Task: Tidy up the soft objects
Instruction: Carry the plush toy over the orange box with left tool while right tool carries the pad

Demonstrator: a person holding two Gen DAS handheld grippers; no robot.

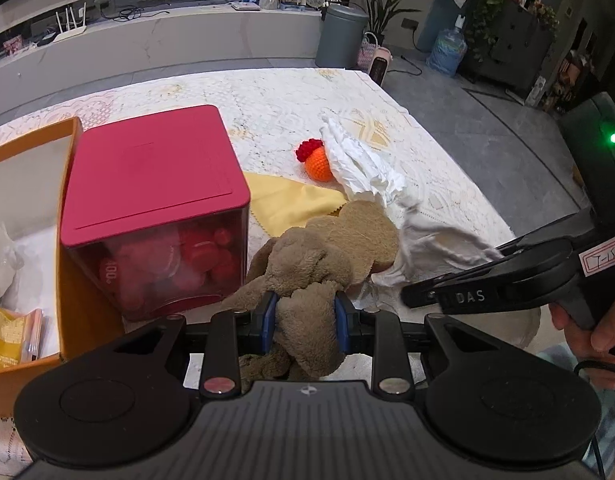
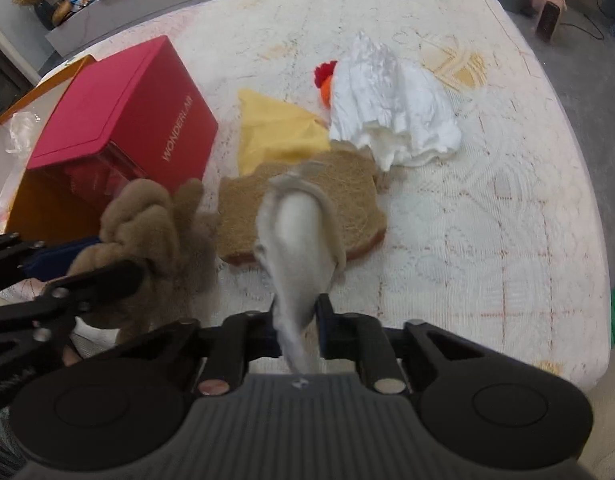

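Gripping a brown plush toy (image 1: 303, 276), the left gripper (image 1: 306, 322) has its blue pads (image 1: 269, 320) pressed in on a fuzzy limb or fold of it; jaws clamped on the toy, fabric bulging out betw them. Toy looks tan-brown, short shaggy pile, floppy w/ several lumpy lobes, held just above the table edge beside the red box (image 1: 155, 208). From the right wrist view the same toy (image 2: 155, 224) bunches up at left, near the box's corner.

Right gripper (image 2: 297, 320) is clamped on a pale grey-white cloth (image 2: 299, 236), which rises from the jaws in a rounded hump, edges slightly frayed, blurred. Left wrist view shows that cloth (image 1: 435, 248) stretching off toward the right gripper's black finger (image 1: 487, 276).

Behind it on the white lace tablecloth (image 2: 487, 220): a flat brown bread-slice-shaped pad (image 2: 307, 200), fibrous top, reddish rim at front; a yellow cloth (image 2: 275, 132) partly under it; a crumpled white cloth (image 2: 395, 108) touching the pad's far edge; an orange crochet ball w/ red tuft (image 1: 317, 160) tucked against the white cloth.

Red box has a clear front, red round things inside, "WONDERLAB" on its side. It sits against an orange box (image 1: 31, 160) at left holding plastic bags
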